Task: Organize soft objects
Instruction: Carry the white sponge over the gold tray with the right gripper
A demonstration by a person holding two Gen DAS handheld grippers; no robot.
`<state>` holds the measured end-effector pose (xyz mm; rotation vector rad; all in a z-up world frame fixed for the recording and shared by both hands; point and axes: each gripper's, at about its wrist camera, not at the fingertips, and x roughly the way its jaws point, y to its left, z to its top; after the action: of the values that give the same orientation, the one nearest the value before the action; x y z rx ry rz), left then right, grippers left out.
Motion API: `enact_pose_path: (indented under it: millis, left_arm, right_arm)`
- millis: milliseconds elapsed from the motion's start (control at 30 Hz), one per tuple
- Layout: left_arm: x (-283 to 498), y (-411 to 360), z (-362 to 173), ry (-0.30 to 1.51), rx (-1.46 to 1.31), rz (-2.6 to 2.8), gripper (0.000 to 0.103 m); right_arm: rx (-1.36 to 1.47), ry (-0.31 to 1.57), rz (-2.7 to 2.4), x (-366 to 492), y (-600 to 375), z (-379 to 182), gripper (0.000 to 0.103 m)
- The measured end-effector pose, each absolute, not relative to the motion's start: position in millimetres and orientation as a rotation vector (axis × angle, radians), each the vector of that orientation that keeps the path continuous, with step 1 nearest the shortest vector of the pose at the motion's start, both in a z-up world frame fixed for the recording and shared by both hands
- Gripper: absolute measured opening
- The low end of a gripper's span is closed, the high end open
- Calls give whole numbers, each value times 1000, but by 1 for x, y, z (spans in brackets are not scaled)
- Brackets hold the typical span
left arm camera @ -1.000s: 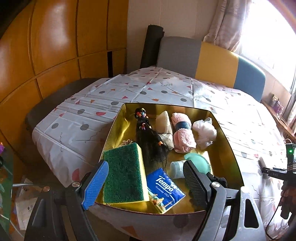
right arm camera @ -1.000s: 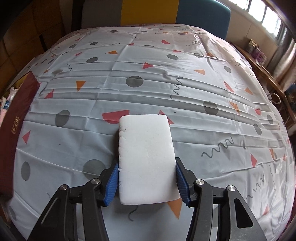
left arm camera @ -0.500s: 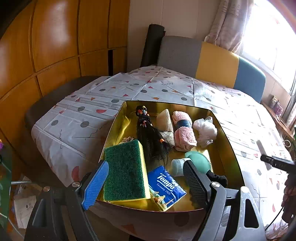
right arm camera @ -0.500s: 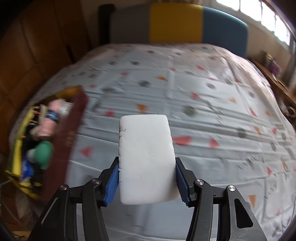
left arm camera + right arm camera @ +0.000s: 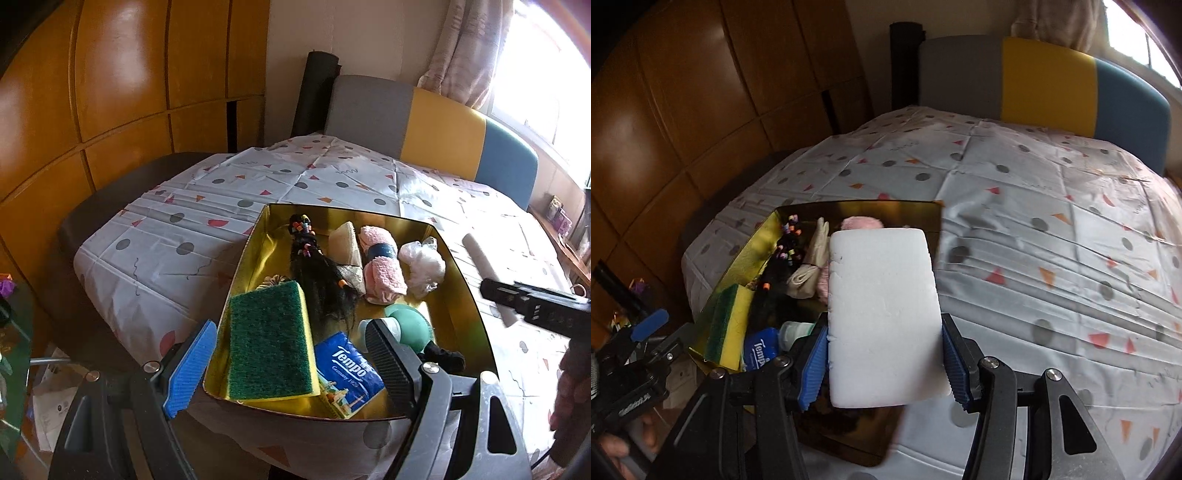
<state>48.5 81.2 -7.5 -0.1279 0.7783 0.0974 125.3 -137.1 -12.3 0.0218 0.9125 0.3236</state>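
White foam sponge [image 5: 884,317] is clamped flat between the pads of the right tongs [image 5: 884,363], held up in the air over the near right side of the gold tray [image 5: 463,273], so it's basically at the drop-off stage. The tray sits at the near left corner of the bench [image 5: 1034,236], the one with the dotty tablecloth.

The tray is already pretty full: green scrub sponge [image 5: 267,341] leaning at the near left corner, blue Tempo tissue pack [image 5: 351,373] next to it, a black hairpiece with coloured beads [image 5: 317,280] down the middle, a pink rolled towel [image 5: 380,266], a white plastic puff [image 5: 423,266] by the right wall and a mint green thing [image 5: 406,325] at the near end.

The left tongs [image 5: 291,358] are wide open with nothing in them, just parked at the near edge of the tray.

If I were doing this, I'd aim for the bare gold patch along the right wall, between the puff and the near edge. That looks like the only free floor left. Tip the sponge down a bit so it goes in flat or on its long edge, get it low before letting go, and don't squeeze harder, since foam like that probably springs back and hops if released from high up. Also watch the left tongs, they're close to where the right ones need to come in. Maybe pull them back a touch first.
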Motion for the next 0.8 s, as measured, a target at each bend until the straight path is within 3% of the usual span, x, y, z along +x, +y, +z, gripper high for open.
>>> enact_pose_path:
  millis: [800]
  left_arm:
    - [47,87,-4,771,-122,133,84]
  right_arm:
    - [-96,979,273,144,-93,-62,60]
